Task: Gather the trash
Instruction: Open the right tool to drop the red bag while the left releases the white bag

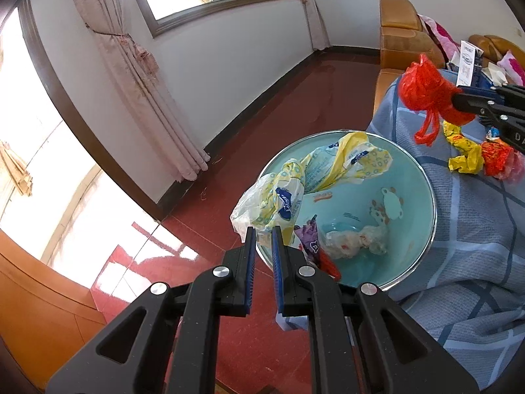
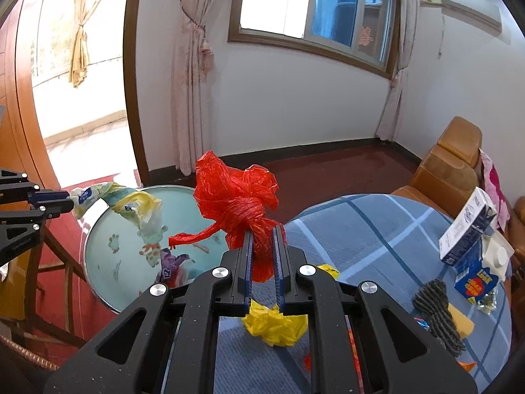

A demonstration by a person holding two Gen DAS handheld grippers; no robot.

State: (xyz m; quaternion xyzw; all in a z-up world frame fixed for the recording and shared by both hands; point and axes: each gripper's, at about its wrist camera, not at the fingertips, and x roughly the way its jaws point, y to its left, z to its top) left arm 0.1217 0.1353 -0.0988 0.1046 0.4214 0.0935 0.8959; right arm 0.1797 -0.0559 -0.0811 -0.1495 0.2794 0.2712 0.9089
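1. The right gripper point(image 2: 263, 244) has its fingers point(image 2: 247, 262) closed on a knotted red plastic bag point(image 2: 236, 197), in the centre of the right wrist frame, held above the blue checked tablecloth point(image 2: 377, 229).
2. The left gripper point(image 1: 261, 241) pinches the end of a yellow and white tissue wrapper point(image 1: 295, 193) between its fingers point(image 1: 249, 262), at the lower middle of the left wrist frame.
3. The wrapper hangs over the rim of a pale green basin point(image 1: 423, 210), left of the covered tabletop.
4. Inside the basin lie a purple wrapper point(image 1: 310, 241) and a crumpled clear bag point(image 1: 357, 241).
5. A crumpled yellow wrapper point(image 2: 275, 323) lies on the tablecloth under the right gripper.
6. A white carton point(image 2: 469, 229) stands tilted at the right of the right wrist frame.
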